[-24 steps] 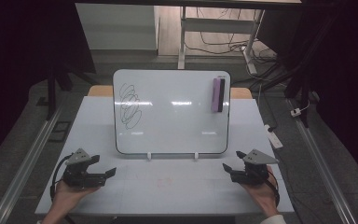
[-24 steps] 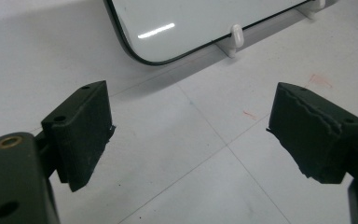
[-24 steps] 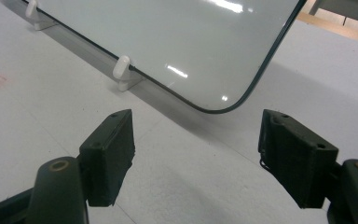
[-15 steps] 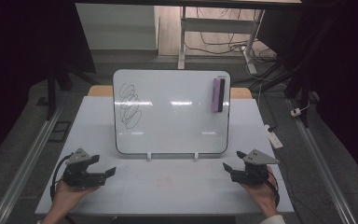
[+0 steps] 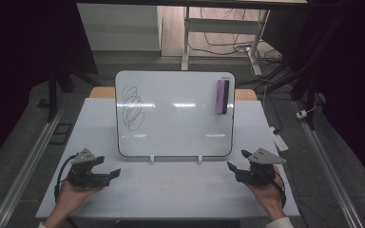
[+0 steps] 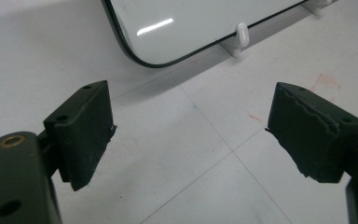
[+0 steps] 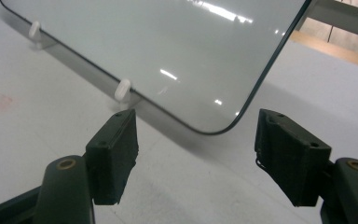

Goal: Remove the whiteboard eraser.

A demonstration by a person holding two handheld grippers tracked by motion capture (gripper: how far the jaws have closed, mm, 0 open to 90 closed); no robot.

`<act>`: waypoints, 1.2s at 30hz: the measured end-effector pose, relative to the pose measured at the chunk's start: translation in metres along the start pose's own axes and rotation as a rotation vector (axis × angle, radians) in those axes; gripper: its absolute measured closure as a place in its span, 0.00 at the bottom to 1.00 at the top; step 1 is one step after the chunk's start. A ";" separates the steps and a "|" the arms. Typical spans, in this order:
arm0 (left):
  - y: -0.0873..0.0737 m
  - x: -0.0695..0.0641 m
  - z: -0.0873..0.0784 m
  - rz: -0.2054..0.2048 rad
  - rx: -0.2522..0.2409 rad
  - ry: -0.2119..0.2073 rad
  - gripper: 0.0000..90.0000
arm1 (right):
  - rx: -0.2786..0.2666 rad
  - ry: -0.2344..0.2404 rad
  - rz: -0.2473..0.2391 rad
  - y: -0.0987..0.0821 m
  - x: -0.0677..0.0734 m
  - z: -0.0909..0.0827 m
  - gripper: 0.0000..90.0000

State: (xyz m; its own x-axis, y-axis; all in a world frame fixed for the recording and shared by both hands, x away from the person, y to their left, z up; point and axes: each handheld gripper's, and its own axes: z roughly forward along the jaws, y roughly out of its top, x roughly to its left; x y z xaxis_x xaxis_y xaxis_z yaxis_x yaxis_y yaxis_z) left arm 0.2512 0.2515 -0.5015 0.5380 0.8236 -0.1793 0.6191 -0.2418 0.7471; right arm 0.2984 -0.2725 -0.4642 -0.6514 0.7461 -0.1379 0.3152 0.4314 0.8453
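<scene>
A whiteboard (image 5: 176,114) stands propped on the white table (image 5: 171,190), with a black scribble (image 5: 132,108) at its left and a purple-and-black eraser (image 5: 221,96) stuck at its upper right. My left gripper (image 5: 109,175) rests low over the table's front left, open, nothing between its jaws (image 6: 191,135). At the front right my right gripper (image 5: 234,168) is open and empty too (image 7: 196,156). The board's lower left corner (image 6: 140,58) lies ahead of the left gripper. The lower right corner (image 7: 214,128) lies just ahead of the right gripper.
Two white clip feet (image 5: 152,159) (image 5: 200,159) hold the board's lower edge. Faint red marks (image 5: 167,185) stain the table between the grippers. A white power strip (image 5: 279,140) lies off the table's right side, and metal rails (image 5: 24,166) run along both sides.
</scene>
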 end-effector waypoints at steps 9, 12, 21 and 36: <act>0.000 0.002 0.000 -0.004 -0.002 0.000 0.17 | -0.036 -0.010 0.027 0.030 -0.008 -0.004 0.33; 0.001 0.001 0.000 -0.003 -0.002 0.002 0.17 | -0.055 -0.008 0.033 0.041 -0.008 -0.004 0.33; 0.000 0.000 0.001 0.003 0.004 0.008 0.17 | -0.084 -0.029 0.025 0.073 -0.005 0.006 0.34; -0.001 -0.001 0.001 0.014 0.008 0.012 0.17 | -0.108 -0.146 0.086 0.128 -0.011 0.034 0.43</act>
State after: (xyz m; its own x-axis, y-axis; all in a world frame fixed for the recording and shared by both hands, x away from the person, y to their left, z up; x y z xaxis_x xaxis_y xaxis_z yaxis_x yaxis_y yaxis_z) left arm 0.2506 0.2502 -0.5028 0.5399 0.8261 -0.1612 0.6162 -0.2575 0.7443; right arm 0.3689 -0.2085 -0.3720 -0.5161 0.8467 -0.1297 0.2841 0.3121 0.9066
